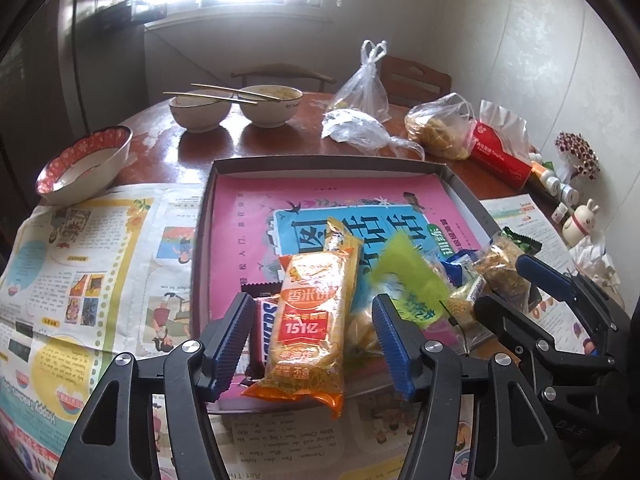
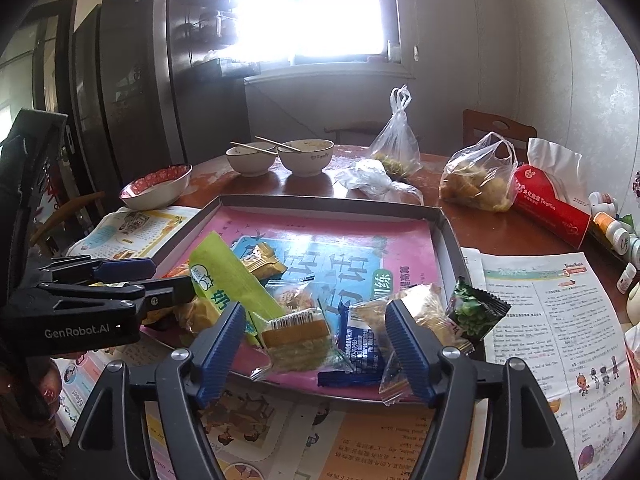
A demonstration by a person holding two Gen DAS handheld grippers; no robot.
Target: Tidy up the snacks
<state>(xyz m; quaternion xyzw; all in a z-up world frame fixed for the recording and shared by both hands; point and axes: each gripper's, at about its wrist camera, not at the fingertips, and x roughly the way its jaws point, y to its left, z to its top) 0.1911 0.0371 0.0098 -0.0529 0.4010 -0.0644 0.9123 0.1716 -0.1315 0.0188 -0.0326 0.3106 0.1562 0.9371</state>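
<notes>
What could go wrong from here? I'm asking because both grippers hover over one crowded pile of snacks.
1. The snacks overlap: the left gripper straddles the orange rice-cracker pack, which lies over a Snickers bar, so closing may drag both.
2. The grippers sit close together; the left gripper's fingers reach toward the green packet beside the right gripper, so they may collide.
3. The green pea packet perches on the tray rim and could slide off.

orange rice-cracker pack [image 1: 310,320]; lime-green packet [image 2: 232,276]; pink-lined tray [image 2: 340,204]; blue-padded tongs [image 1: 316,344]
</notes>
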